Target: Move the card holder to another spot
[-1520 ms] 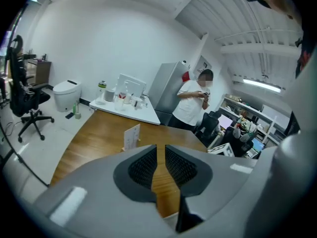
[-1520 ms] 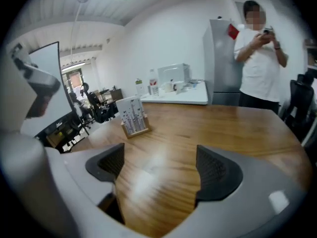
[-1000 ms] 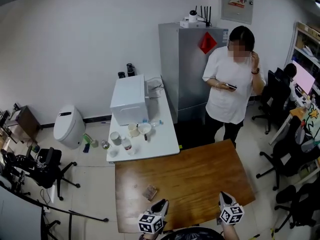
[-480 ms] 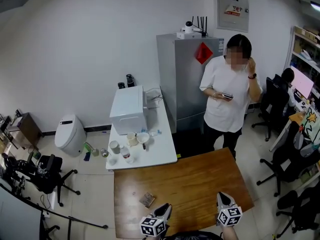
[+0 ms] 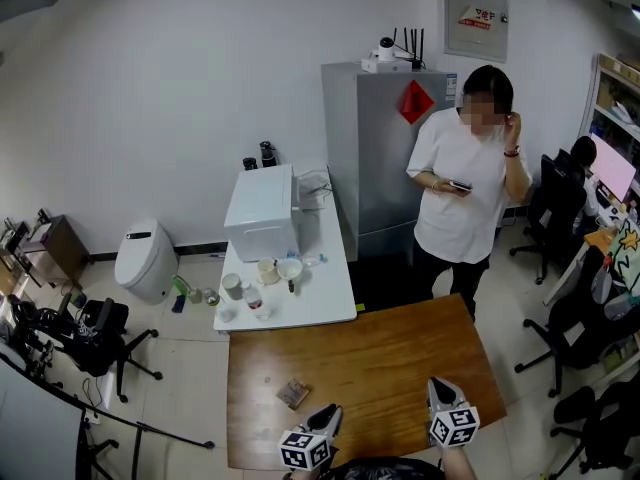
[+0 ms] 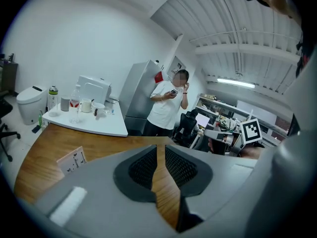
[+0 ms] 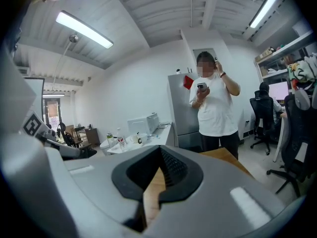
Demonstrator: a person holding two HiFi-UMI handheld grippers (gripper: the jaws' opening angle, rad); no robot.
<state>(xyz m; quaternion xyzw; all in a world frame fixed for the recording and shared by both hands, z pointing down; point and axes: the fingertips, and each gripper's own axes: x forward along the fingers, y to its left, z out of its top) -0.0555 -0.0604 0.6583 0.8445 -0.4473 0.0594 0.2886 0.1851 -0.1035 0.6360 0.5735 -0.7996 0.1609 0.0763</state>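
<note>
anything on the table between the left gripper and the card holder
Nothing visible. The card holder sits on the wooden table just ahead and to the left of the left gripper, with only bare wood between them. The cups and bottles stand on the separate white table beyond.

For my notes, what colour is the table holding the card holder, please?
Brown wood table, clearest in the head view.
</note>
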